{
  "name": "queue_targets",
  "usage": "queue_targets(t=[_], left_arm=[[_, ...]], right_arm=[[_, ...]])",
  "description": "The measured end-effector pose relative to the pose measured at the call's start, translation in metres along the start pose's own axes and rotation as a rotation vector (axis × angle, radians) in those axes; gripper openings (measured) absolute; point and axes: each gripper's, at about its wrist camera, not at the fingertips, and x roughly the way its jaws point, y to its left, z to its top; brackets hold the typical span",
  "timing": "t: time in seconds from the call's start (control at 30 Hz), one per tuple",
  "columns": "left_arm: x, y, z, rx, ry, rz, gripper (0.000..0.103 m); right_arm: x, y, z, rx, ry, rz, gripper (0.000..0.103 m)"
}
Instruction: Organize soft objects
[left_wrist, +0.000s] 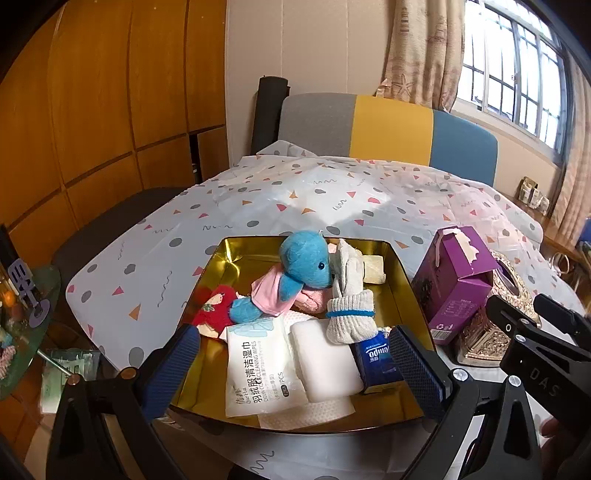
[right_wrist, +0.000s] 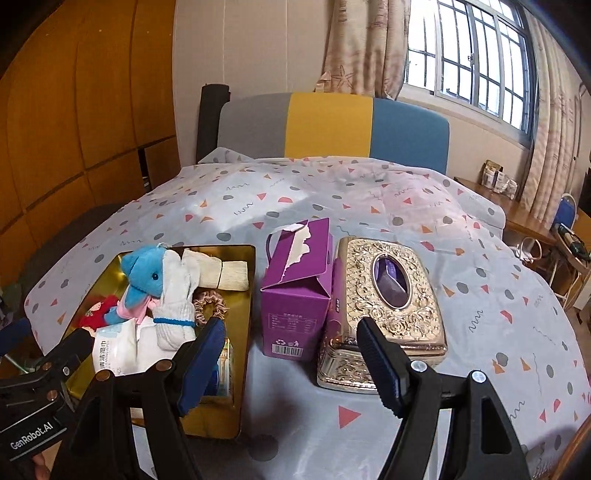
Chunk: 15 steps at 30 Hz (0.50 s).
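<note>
While angled downward, left gripper (left_wrist: 295, 365) gapes over gold tin (left_wrist: 236, 254); right gripper (right_wrist: 288, 362) gapes too

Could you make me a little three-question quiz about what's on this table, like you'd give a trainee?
1. True or false: the blue plush toy lies inside the gold tin.
2. What stands directly beside the purple carton, on its window side?
A. a mug
B. an ornate gold tissue box
C. a lamp
3. Is the right gripper holding anything?

Key:
1. True.
2. B.
3. No; its jaws are open with nothing between them.
</note>
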Motion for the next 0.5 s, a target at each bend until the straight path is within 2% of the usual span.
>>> queue_targets(t=[0.5], left_arm=[[0.0032,0.0013,-0.0027,0.002,0.020,0.023,0.103]], right_arm=[[0.0020,0.0049,-0.0032,-0.016,0.014,0.017,0.075]])
